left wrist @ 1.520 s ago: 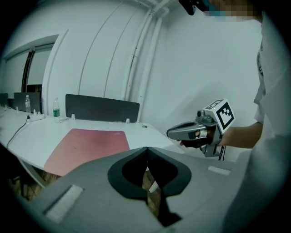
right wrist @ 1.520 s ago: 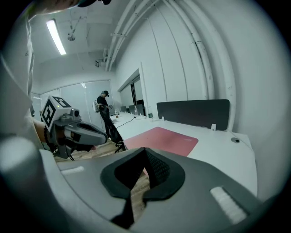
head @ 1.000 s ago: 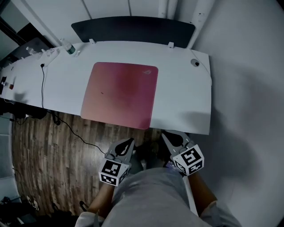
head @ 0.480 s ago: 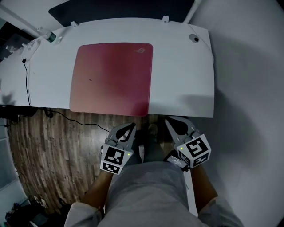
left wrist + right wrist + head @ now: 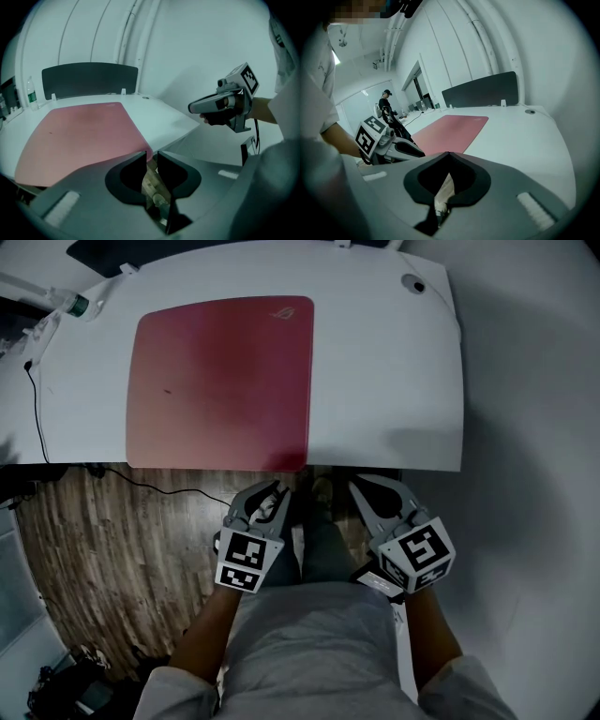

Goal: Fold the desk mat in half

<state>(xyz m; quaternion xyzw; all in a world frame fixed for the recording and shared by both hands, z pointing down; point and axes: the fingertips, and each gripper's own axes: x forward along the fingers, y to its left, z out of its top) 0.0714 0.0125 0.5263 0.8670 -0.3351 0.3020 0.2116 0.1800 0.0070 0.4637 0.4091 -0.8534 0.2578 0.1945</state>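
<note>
The pink desk mat (image 5: 217,381) lies flat and unfolded on the white desk (image 5: 384,381), its near edge along the desk's front edge. Both grippers hover over the floor just short of that edge, in front of the person's lap. My left gripper (image 5: 272,493) points at the mat's near right corner (image 5: 140,149); its jaws are opening, a narrow gap shows between them, and nothing is in it. My right gripper (image 5: 362,486) is to the right of the mat with its tips meeting, holding nothing. In the right gripper view the mat (image 5: 450,131) lies ahead to the left.
A dark partition panel (image 5: 89,77) stands along the desk's far edge. A water bottle (image 5: 75,306) and a black cable (image 5: 36,418) are at the desk's far left. A round grommet (image 5: 412,283) is at the far right. Wooden floor (image 5: 122,549) lies below. A person (image 5: 386,105) stands far off.
The head view has drawn nearer to the desk, so the mat looks larger. Both grippers have come up close to the front edge. The left jaws have parted slightly.
</note>
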